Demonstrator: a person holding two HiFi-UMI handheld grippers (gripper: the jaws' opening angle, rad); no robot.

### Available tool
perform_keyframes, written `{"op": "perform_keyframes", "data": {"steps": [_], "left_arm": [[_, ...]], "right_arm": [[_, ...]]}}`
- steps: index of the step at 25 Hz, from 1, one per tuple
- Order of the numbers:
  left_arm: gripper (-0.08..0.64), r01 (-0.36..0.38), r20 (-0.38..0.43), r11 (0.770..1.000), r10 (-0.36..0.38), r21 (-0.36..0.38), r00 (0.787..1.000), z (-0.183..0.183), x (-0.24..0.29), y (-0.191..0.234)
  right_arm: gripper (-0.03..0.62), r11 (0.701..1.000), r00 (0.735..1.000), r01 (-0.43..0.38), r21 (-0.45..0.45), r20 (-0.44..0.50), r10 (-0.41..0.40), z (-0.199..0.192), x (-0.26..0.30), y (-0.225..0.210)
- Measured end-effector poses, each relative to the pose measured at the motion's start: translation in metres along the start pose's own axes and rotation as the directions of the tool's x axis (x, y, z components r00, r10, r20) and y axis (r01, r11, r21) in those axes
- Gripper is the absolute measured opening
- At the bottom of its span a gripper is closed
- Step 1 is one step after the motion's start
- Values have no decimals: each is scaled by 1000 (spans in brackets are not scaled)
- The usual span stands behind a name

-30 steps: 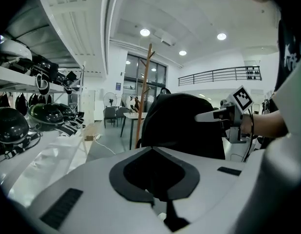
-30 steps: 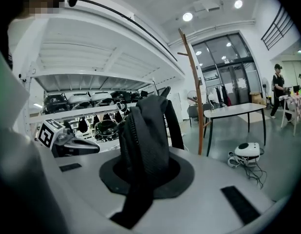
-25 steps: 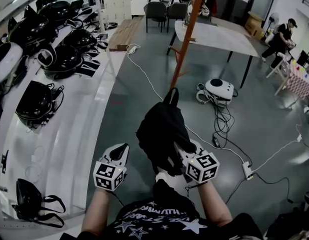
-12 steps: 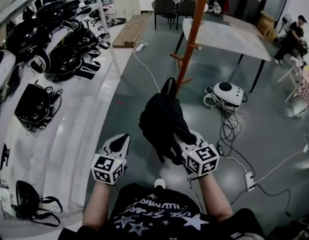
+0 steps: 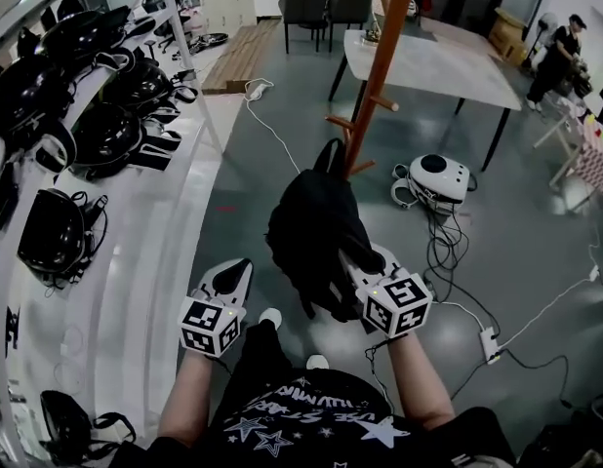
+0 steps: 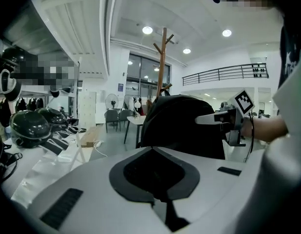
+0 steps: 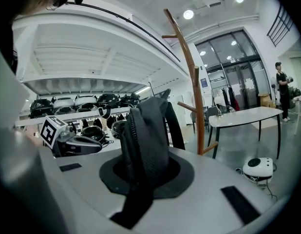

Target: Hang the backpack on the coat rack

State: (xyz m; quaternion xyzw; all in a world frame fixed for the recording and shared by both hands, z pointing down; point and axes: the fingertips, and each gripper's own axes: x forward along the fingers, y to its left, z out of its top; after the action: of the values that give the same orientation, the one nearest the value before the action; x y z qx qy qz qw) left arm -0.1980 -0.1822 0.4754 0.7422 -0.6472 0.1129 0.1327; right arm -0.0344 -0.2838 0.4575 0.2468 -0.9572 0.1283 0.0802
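1. Holding the backpack (image 5: 316,237) up, the right gripper (image 5: 362,266) has its jaws shut tight on the black cloth.
2. The left gripper (image 5: 235,273) has its jaws closed on nothing.
3. The backpack hangs near the coat rack (image 5: 380,57), on the person's side of it, and is not on any peg.
4. So the bag is picked up, but the hanging is not yet done. I think its top loop (image 5: 331,154) needs to go over a peg (image 5: 339,123).

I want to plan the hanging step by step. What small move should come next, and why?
Probably carry the backpack forward and up toward the coat rack: the right gripper grips it in the air, and it hangs on no peg yet.
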Motion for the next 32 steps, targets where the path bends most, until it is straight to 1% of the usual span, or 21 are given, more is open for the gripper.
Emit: {"op": "perform_keyframes", "data": {"steps": [7,12,17,21,27,32], "left_arm": [[20,133,-12,990,-132,37,991,23,56,69],[20,210,-20,977,-210,35,978,33,99,103],[20,297,-35,954,-295,47,955,39,134,121],[20,349,-45,936,-347,50,937,43,151,126],[20,398,-60,916,-395,40,917,41,170,131],[20,420,-69,907,-417,36,906,39,181,138]], "right_arm": [[52,993,993,118,9,11,-119,16,52,-5],[52,980,980,196,27,11,-197,21,79,-14],[52,964,965,264,35,-11,-263,18,101,-18],[52,952,953,302,55,-25,-301,16,114,-22],[52,939,942,336,70,-35,-334,15,128,-26],[52,924,930,368,106,-24,-367,16,132,-33]]}}
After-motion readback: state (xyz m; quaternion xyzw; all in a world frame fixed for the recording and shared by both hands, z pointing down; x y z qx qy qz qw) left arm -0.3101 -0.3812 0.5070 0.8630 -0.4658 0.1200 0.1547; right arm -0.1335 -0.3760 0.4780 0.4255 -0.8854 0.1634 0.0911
